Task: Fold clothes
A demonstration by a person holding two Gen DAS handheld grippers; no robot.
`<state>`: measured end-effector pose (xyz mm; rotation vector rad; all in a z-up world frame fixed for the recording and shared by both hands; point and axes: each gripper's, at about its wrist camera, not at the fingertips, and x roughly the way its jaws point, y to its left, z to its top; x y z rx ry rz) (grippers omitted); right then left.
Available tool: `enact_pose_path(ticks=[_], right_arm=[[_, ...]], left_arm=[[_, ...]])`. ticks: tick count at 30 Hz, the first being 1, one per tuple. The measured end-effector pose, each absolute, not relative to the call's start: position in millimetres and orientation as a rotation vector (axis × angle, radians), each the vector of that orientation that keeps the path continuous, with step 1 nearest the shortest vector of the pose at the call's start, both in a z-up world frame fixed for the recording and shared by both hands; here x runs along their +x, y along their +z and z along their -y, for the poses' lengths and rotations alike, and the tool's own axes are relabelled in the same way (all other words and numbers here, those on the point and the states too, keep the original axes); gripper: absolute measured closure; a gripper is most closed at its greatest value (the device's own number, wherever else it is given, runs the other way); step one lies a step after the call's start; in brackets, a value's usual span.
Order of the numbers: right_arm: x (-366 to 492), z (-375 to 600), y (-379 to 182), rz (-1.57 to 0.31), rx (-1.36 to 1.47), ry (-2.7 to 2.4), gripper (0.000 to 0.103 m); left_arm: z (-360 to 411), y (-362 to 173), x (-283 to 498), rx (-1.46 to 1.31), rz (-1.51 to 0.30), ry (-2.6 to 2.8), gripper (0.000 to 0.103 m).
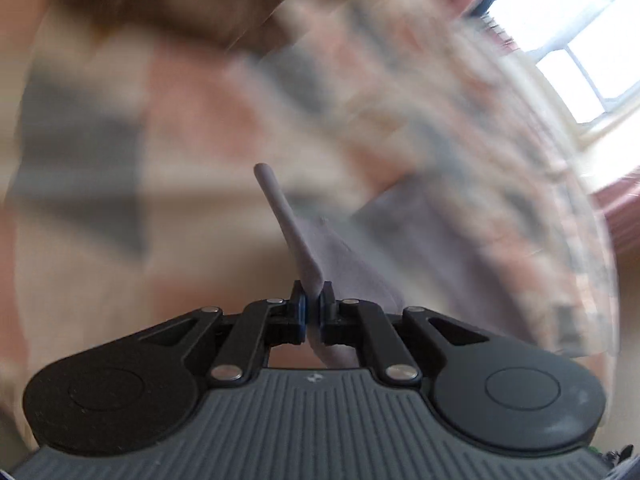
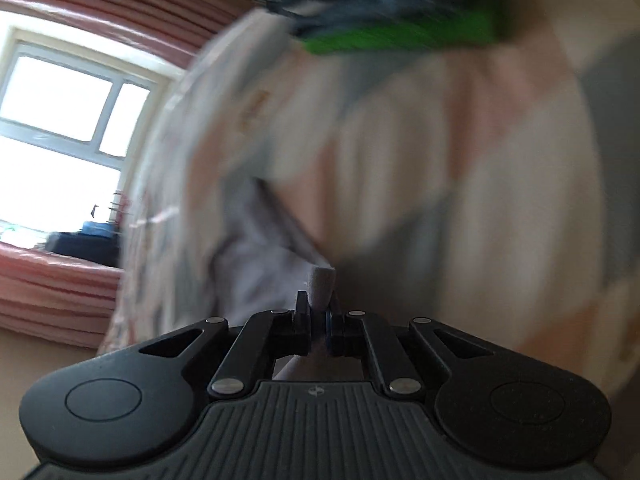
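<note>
A pale lilac-grey garment [image 1: 344, 248] is pinched at its edge by my left gripper [image 1: 313, 304], whose black fingers are shut on a thin fold that sticks up ahead of them. The same garment [image 2: 256, 256] hangs to the left in the right wrist view. My right gripper [image 2: 319, 312] is shut on another fold of it. Both views are heavily blurred by motion. The garment is stretched above a bedspread [image 1: 192, 120] patterned in pink, grey and cream blocks.
A bright window [image 2: 68, 96] with pink curtains [image 2: 56, 284] is on the left of the right wrist view and the window [image 1: 580, 48] at the upper right of the left one. A heap of green and dark blue clothes [image 2: 384, 12] lies at the far end of the bedspread [image 2: 480, 160].
</note>
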<state>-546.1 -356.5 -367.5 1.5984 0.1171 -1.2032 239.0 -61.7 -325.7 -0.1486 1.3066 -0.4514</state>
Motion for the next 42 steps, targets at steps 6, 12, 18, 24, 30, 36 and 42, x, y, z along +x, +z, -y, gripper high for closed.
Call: enact_pose_path(ticks=[6,12,18,24,30,36,42], right_arm=[[-542,335,-406,0.019,1.688,-1.241,0.077],[-532,351,-396,-0.03,1.654,-1.275,0.092],[-541,364,-348,-0.015,1.526,-1.266,0.097],[-546,363,-329,-0.081,1.517,-1.251,0.098],[-546,368,-335,-0.193,1.533,-1.278,0.098],[-557,360,-306,-0.239,1.441,-1.312,0.103],[-581,335,-340,-0.383,1.511,-1.369,0.096]], left_arm=[[36,-342,240,-0.254,-1.259,-0.439,0.074],[38,-339,250,-0.315,-1.221,-0.426,0.084],[22,-282,237,-0.306,-1.012,-0.554,0.103],[-18,-272,230,-0.259,-0.935,-0.484,0.103],[-11,-331,246,-0.038,-1.037,-0.358,0.103],[-22,-290,234,-0.119,-0.926,-0.424,0.103],[-37,-328,222,0.046,-1.034,-0.319,0.099]])
